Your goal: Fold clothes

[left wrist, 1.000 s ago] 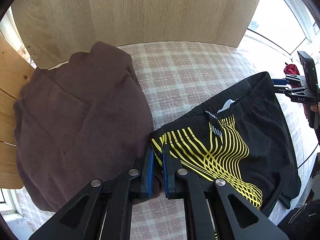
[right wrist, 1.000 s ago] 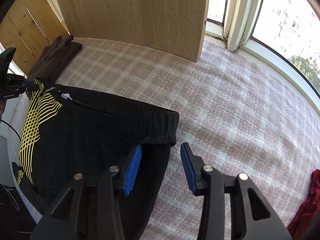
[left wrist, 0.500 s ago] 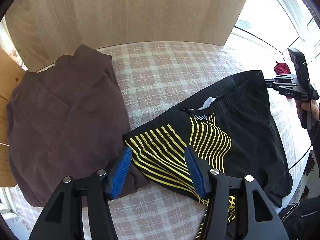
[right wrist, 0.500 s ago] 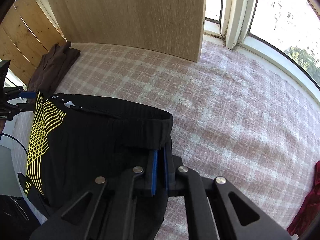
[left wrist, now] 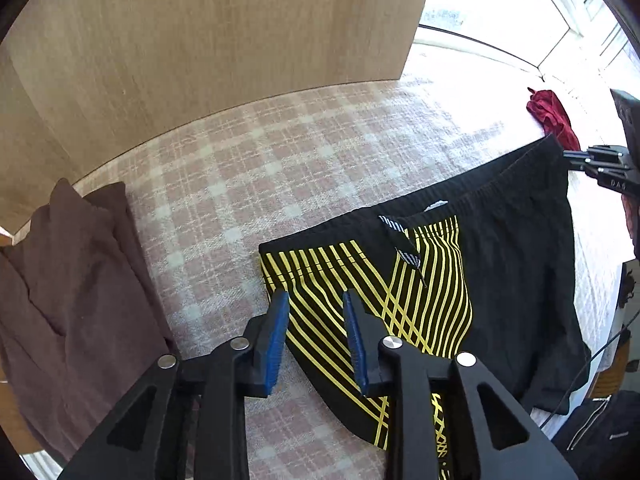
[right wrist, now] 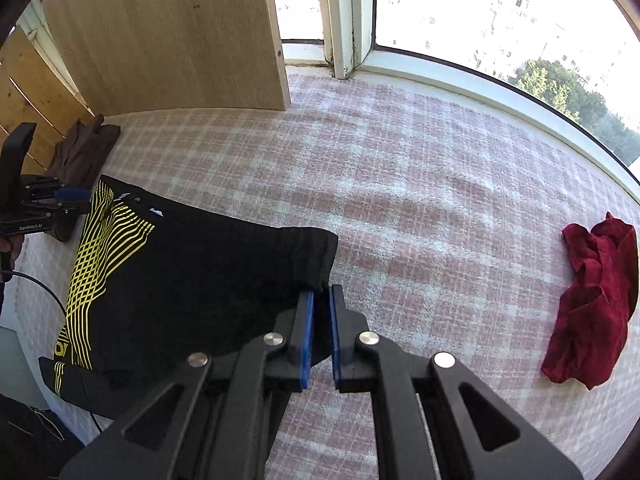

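On the pink checked blanket (left wrist: 256,168), the black shorts (left wrist: 516,276) lie spread, shifted away from the brown garment (left wrist: 68,280) since 1 second earlier. The left gripper (left wrist: 316,336), clamped on the striped corner then, is now closing with its jaws astride that corner, not pressing. The right gripper (right wrist: 319,328), wide before, is opening narrowly at the waistband corner, released.

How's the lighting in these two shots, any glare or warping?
Left wrist view: window blown out white, wooden board bowed by the fisheye. Right wrist view: sunlit plaid blanket washes pale, black shorts lose detail, dark corners vignette the frame.
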Demonstrator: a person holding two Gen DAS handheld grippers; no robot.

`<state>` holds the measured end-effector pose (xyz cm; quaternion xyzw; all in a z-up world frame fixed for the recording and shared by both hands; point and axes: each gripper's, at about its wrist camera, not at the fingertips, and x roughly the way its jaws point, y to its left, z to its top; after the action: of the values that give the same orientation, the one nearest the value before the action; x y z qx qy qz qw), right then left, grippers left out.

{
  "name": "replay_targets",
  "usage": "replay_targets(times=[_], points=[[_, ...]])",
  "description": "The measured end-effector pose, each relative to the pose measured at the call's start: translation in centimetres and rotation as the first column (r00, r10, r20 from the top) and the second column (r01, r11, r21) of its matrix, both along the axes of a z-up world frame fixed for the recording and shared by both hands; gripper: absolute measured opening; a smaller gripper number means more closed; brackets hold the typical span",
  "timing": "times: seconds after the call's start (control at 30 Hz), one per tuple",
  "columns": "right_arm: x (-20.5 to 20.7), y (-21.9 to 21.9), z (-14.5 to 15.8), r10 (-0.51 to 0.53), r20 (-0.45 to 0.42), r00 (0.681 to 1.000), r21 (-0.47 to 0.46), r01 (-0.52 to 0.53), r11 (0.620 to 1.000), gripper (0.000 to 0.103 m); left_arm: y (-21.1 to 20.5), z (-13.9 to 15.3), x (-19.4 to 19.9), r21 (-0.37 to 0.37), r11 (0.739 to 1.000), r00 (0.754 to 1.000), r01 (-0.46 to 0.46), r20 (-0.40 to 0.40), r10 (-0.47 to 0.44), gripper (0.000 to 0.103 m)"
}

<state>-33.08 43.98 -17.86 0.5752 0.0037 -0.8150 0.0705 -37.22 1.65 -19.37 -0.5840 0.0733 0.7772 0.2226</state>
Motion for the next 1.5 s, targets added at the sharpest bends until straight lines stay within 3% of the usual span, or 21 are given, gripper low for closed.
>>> replay_targets(times=[0.03,0.1,0.4,0.47,0.5,0.53,0.57,0.6,0.67,0.77,0.83,0.93,1.0,1.07,1.17,1.37,1.5], points=[[-0.1,-0.1,-0.2,-0.001,-0.008,1.000,-0.003,0.000,1.000,0.019,0.2,0.3,0.2,-0.003,1.000,1.000,0.000,-0.010,0.000,0.042],[-0.4,-0.2,-0.5,-0.002,-0.021,1.000,-0.012,0.002,1.000,0.027,1.0,0.6,0.4,0.008,1.000,1.000,-0.012,-0.013,0.012,0.059],[-0.3,-0.1,0.0,-0.010,-0.043,0.999,-0.001,0.010,1.000,0.029,7.3,-4.1,-0.5,-0.060,0.997,0.998,0.042,0.043,-0.039,0.063],[-0.2,0.0,0.0,-0.012,-0.047,0.999,0.004,0.012,1.000,0.029,7.9,-4.6,0.0,-0.107,0.991,0.996,0.081,-0.012,-0.083,0.058],[-0.1,0.1,0.0,-0.015,-0.048,0.999,0.005,0.015,1.000,0.029,7.7,-4.6,0.1,-0.118,0.990,0.996,0.082,-0.028,-0.086,0.046],[-0.1,0.2,0.0,-0.018,-0.049,0.999,0.005,0.019,1.000,0.029,7.2,-4.5,0.1,-0.092,0.993,0.997,0.076,-0.020,-0.079,0.037],[-0.1,0.3,0.0,-0.021,-0.050,0.999,0.005,0.022,1.000,0.029,6.7,-4.4,-0.1,-0.061,0.996,0.997,0.070,-0.007,-0.071,0.018],[-0.1,0.4,-0.1,-0.024,-0.050,0.998,0.004,0.025,1.000,0.029,6.1,-4.3,-0.2,-0.037,0.998,0.998,0.060,0.002,-0.060,0.010],[-0.1,0.5,-0.2,-0.031,-0.049,0.998,-0.001,0.031,1.000,0.029,4.8,-4.0,-0.3,-0.007,0.999,0.999,0.043,0.002,-0.043,0.004],[-0.2,0.4,-0.2,-0.030,-0.044,0.999,-0.022,0.029,0.999,0.031,2.3,-3.1,-0.4,0.098,0.995,1.000,-0.012,0.027,0.010,0.003],[-0.3,0.2,-0.2,-0.016,-0.040,0.999,-0.025,0.015,1.000,0.038,0.3,-1.9,-0.4,0.177,0.983,0.998,-0.055,0.038,0.049,0.002],[-0.6,-0.4,-0.2,0.018,-0.048,0.999,0.005,-0.017,1.000,0.042,-3.2,-0.4,-0.5,0.231,0.966,0.993,-0.117,0.045,0.109,0.001],[-1.1,-0.7,-0.2,0.031,-0.052,0.998,-0.008,-0.031,0.999,0.042,-5.7,0.1,-0.4,0.217,0.962,0.986,-0.164,0.049,0.157,0.001],[-2.0,-1.1,-0.4,0.038,-0.054,0.998,-0.036,-0.040,0.999,0.042,-8.1,-0.4,-0.1,0.157,0.963,0.976,-0.219,0.042,0.215,0.001],[-3.9,-2.5,-0.7,0.065,-0.057,0.996,-0.102,-0.070,0.992,0.042,-10.3,-1.7,0.4,0.117,0.968,0.973,-0.223,0.093,0.213,0.003],[-7.8,-7.2,-2.5,0.167,-0.003,0.986,-0.204,-0.164,0.965,0.042,-10.0,-3.0,0.6,0.093,0.974,0.975,-0.207,0.104,0.197,0.003],[-9.4,-9.4,-3.9,0.223,0.036,0.974,-0.203,-0.212,0.956,0.042,-9.9,-3.6,0.7,0.085,0.977,0.977,-0.196,0.102,0.187,0.006]])
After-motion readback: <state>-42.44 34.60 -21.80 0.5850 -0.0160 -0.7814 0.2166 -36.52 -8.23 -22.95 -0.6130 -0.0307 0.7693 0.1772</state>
